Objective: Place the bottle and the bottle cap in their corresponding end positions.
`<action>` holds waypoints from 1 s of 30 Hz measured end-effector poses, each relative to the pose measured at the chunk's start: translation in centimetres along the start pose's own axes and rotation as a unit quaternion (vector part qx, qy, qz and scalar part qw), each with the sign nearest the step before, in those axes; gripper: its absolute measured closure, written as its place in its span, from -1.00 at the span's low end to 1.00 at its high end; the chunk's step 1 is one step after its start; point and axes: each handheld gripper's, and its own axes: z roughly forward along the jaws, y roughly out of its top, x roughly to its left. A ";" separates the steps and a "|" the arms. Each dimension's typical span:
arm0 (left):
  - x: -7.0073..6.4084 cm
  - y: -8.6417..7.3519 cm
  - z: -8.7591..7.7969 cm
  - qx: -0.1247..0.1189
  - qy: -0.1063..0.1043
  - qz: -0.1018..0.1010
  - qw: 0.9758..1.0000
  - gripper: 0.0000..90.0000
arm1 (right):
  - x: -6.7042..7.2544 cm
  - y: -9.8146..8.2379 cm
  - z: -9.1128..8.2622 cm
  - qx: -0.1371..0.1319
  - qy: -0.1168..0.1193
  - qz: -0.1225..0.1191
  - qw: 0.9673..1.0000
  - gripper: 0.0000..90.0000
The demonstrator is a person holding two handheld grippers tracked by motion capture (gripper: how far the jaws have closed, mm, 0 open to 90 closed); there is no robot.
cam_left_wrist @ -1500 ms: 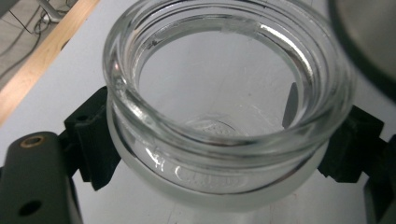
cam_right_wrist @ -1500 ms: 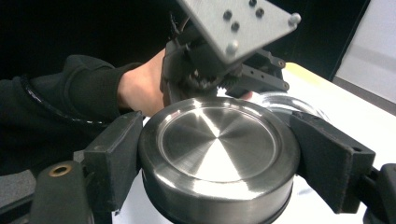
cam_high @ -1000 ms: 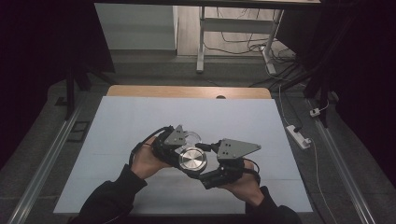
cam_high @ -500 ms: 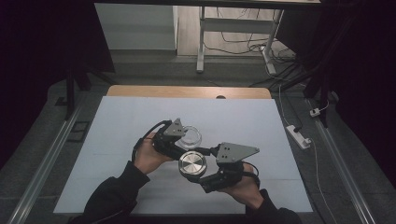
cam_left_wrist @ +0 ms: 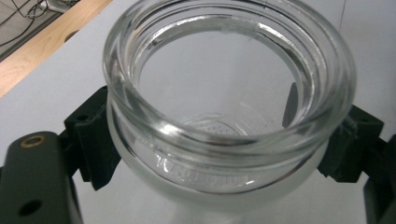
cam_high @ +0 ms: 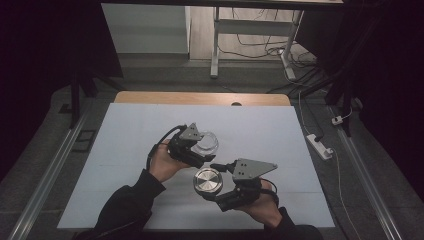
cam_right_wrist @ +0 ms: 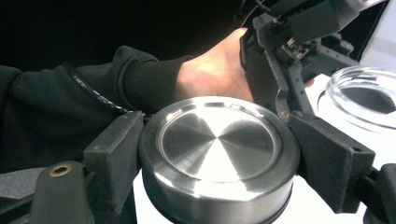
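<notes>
A clear glass jar [cam_high: 209, 139] is open at the top and sits between the black pads [cam_left_wrist: 95, 140] of my left gripper [cam_high: 204, 149], which is shut on its body just below the thick rim [cam_left_wrist: 224, 140]. My right gripper [cam_high: 209, 185] is shut on a round brushed-metal lid [cam_high: 208, 180], with one pad on each side of its edge [cam_right_wrist: 219, 144]. In the high view the lid is held just in front of and below the jar, apart from it. The right gripper view has the jar [cam_right_wrist: 364, 98] at its right and the person's left hand [cam_right_wrist: 215, 74] behind the lid.
A white mat [cam_high: 125, 150] covers the table, with a wooden strip [cam_high: 200, 98] along the far edge. A white power strip [cam_high: 320, 146] lies on the floor to the right. Metal frame legs [cam_high: 215, 45] stand beyond the table.
The jar and the lid have drawn apart. The left gripper carried the jar a little farther away, and the lid now sits slightly nearer the person.
</notes>
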 end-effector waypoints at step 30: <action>2.0 -1.9 2.6 -0.008 0.018 -0.036 0.999 -0.65 | -2.3 -6.6 3.1 0.057 -0.007 0.019 0.998 -0.56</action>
